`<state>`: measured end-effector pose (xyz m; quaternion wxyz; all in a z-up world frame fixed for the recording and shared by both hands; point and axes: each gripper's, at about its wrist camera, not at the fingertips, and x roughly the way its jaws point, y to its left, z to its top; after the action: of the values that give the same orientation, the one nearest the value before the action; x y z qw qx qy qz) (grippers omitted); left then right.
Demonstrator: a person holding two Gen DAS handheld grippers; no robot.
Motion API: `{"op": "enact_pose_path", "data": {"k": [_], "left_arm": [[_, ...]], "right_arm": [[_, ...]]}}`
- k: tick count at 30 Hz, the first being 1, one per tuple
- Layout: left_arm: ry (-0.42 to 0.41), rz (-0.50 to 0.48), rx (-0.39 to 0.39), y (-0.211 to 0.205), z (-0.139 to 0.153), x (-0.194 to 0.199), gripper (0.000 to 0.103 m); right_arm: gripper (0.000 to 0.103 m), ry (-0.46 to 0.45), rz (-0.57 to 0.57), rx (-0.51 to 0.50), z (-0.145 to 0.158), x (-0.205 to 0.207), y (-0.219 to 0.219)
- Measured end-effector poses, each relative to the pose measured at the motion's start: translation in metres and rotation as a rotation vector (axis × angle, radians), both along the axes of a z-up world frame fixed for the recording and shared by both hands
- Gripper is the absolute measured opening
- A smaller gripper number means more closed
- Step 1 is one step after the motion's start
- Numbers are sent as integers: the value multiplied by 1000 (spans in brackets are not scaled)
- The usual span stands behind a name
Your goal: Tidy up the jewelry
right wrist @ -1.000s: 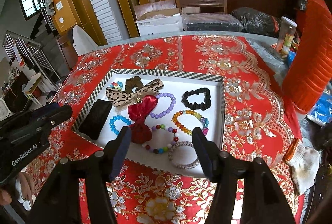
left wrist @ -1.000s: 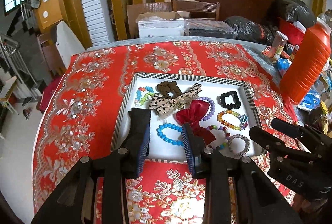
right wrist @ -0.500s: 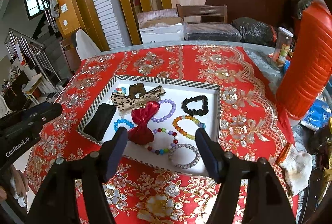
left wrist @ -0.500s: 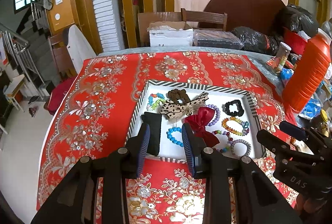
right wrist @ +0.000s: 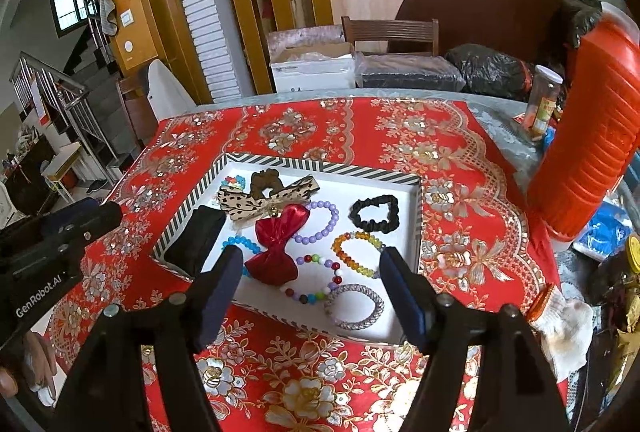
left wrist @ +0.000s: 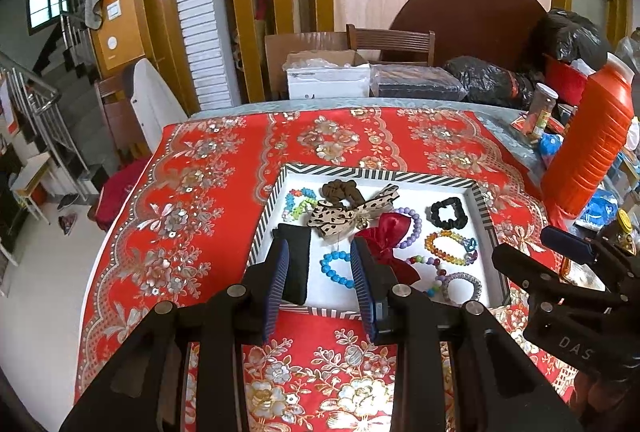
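Blue-padded right gripper: my jaws have just been opening, spread wide, empty, above the striped tray's near edge. Left gripper, marked "GenRobot.AI": narrower gap, nothing pinched. Bracelets lie inside the tray.

left wrist: tray viewed from near side, angled down, above | right wrist: same tray viewed likewise, further right | shared: tray, red tablecloth
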<state>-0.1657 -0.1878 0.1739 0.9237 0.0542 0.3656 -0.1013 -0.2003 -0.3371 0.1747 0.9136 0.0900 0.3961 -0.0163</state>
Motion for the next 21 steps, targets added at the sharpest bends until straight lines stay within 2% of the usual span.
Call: {"op": "enact_pose_path", "data": {"k": [21], "left_arm": [[11,-20,0,-8,-7,8,14]], "right_arm": [[74,26,-17,0,-8,9,-1]]}}
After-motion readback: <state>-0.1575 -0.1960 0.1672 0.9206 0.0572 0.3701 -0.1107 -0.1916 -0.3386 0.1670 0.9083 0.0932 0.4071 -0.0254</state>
